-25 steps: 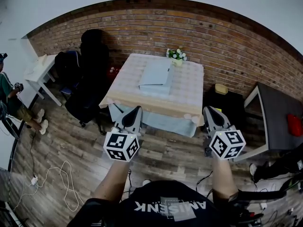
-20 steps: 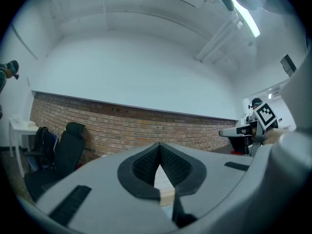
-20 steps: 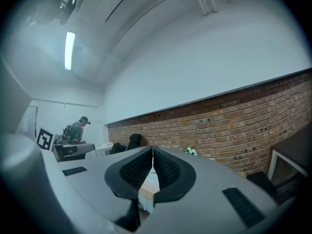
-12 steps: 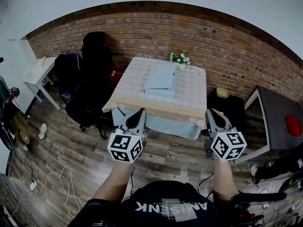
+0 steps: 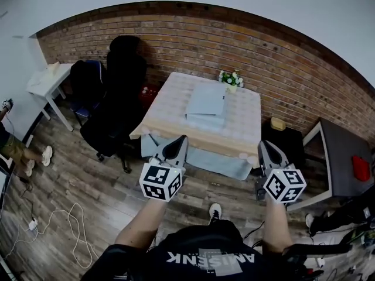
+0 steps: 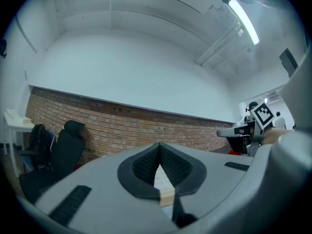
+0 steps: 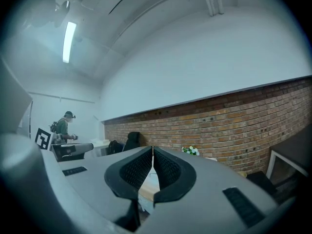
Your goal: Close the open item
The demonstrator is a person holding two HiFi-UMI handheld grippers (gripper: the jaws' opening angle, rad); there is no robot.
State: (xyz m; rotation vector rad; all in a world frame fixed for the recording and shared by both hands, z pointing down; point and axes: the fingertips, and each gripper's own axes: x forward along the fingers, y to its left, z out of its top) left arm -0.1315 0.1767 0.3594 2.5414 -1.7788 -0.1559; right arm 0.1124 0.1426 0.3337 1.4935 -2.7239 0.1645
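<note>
A wood-plank floor (image 5: 88,180) fills the lower half of the head view, with a pale cable (image 5: 58,224) looped at lower left. Nearest us, both forearms reach up from the bottom edge. The left gripper (image 5: 180,139) and right gripper (image 5: 265,144) show in front of the near edge of the table (image 5: 170,104) at frame centre.

Each gripper's own view shows its jaws pressed together at the tips with nothing between them. Past the pads we see only a sliver of table; the gripper bodies mask the rest.

Towards the far side of the cloth-covered table lies the pale grey item (image 5: 206,101), a broad flat panel with a narrower strip on its near side. It is too small for us to tell how far it stands open.

A flower pot (image 5: 231,78) stands just beyond it, by the brick wall (image 5: 246,40). A black chair (image 5: 117,98) stands left of the table. A person (image 5: 14,148) is cut off at the left edge.
</note>
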